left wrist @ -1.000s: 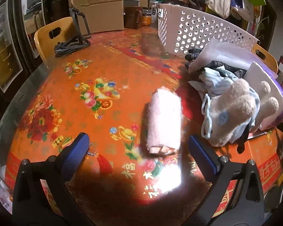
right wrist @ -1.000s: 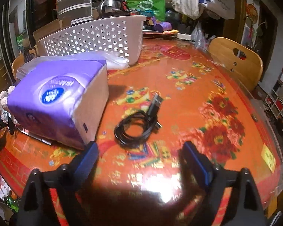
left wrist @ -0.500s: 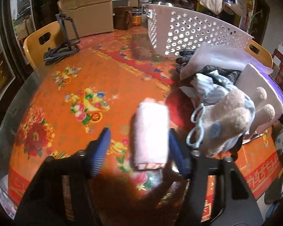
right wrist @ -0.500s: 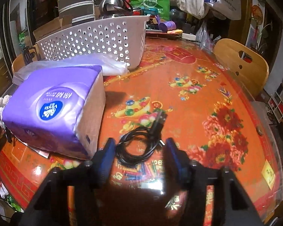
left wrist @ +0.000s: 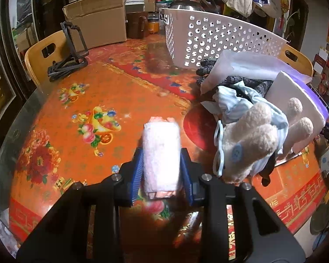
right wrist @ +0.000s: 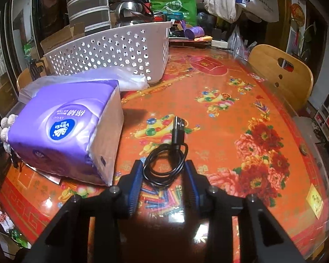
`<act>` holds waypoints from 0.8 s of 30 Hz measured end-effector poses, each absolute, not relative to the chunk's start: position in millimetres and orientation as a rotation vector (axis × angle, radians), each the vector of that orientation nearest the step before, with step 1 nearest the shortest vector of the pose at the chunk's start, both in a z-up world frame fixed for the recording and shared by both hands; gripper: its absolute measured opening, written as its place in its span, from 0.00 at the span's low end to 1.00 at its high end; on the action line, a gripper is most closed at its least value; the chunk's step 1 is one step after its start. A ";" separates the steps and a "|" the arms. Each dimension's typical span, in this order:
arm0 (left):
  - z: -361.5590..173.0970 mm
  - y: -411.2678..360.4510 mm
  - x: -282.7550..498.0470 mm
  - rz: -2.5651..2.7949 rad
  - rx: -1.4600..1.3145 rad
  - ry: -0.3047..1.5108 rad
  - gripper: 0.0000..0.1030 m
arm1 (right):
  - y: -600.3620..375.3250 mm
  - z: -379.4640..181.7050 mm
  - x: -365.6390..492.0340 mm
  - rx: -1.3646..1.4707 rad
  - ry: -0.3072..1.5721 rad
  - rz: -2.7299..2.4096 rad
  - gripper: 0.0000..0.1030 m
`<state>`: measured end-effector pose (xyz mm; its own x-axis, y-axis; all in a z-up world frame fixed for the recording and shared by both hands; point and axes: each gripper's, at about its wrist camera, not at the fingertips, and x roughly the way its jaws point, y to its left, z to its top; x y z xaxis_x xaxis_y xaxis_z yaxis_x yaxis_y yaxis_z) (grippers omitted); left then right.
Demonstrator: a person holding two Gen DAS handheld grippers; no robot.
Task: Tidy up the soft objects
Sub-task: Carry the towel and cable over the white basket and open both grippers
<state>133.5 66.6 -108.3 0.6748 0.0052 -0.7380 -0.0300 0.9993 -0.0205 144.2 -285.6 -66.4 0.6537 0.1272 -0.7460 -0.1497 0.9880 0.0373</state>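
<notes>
Two grippers are closing at the table (left wrist: 54,118). Left gripper (left wrist: 161,171) presses both pads on a pale pink, fluffy rolled towel (left wrist: 160,157) lying beside a plush toy (left wrist: 250,140). Right gripper (right wrist: 164,176) has a coiled black cable (right wrist: 166,164) between its pads.

A rolled towel between two blue fingers

The left gripper (left wrist: 161,171) is closing on a rolled pink towel (left wrist: 160,156), and its blue pads (left wrist: 136,171) sit right against the towel's two sides. The towel lies on a round table (left wrist: 76,109) with an orange flowery cover. Just to the right is a fluffy toy bear (left wrist: 250,146) with blue glasses. Behind it stands a white basket (left wrist: 219,41) full of holes.
</notes>
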 end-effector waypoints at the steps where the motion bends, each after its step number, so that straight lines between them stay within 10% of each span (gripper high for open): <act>1: -108.0 66.9 132.8 0.020 -0.035 0.829 0.29 | -286.1 -66.6 143.6 -0.026 0.843 0.158 0.36; 24: -55.0 63.7 139.4 0.011 -0.037 0.720 0.29 | -294.4 0.0 164.7 0.009 0.709 0.220 0.36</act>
<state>139.4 63.7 -55.0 0.7520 -0.0028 -0.6591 -0.0229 0.9993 -0.0304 164.7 -294.4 0.0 0.7371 0.2031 -0.6445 -0.1973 0.9769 0.0822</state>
